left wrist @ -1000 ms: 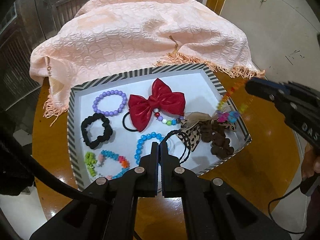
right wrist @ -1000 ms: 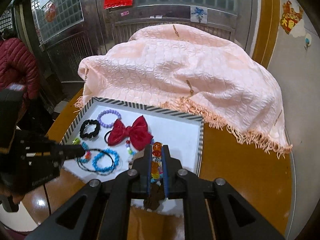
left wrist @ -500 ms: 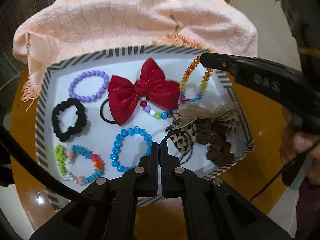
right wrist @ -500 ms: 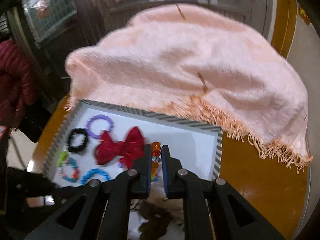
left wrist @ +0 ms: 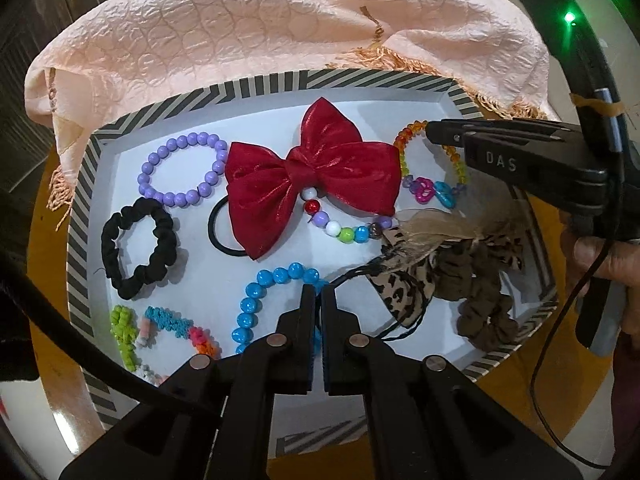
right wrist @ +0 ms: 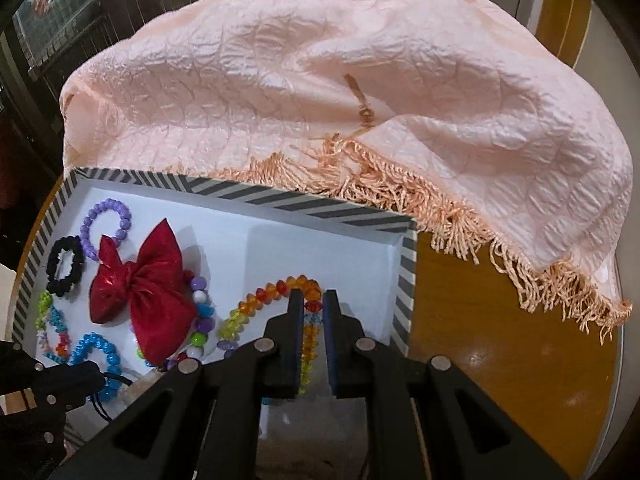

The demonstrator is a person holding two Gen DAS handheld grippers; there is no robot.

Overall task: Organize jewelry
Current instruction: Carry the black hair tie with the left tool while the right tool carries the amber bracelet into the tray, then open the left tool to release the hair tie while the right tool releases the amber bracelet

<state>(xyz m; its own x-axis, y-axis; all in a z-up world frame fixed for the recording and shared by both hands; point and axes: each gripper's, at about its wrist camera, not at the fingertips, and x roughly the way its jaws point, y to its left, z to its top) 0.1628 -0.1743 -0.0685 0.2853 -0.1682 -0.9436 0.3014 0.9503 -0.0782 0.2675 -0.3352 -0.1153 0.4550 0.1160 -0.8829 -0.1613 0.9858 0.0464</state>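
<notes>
blue bead bracelet (left wrist: 256,300) partly hidden behind jaws, tray (left wrist: 76,240) near corner covered

My left gripper (left wrist: 315,294) is showing black fingers with round silver screws; my right gripper (left wrist: 434,133) is wearing white "DAS" lettering and trailing a thin black cable.

I saw a tray (left wrist: 82,216) sitting on a round table (right wrist: 500,360). A cloth (left wrist: 256,28) lay behind the tray and hung over its back edge. In the tray, a bow (left wrist: 316,176) lay in the middle. A bead ring (left wrist: 182,170) lay left of the bow, and a scrunchie (left wrist: 138,252) lay in front of that ring. Another bead ring (left wrist: 256,304) lay in front of the bow. A bead string (right wrist: 272,304) lay right of the bow, near the tray's right wall. A pile of hair ties (left wrist: 472,280) lay in the front right corner.
</notes>
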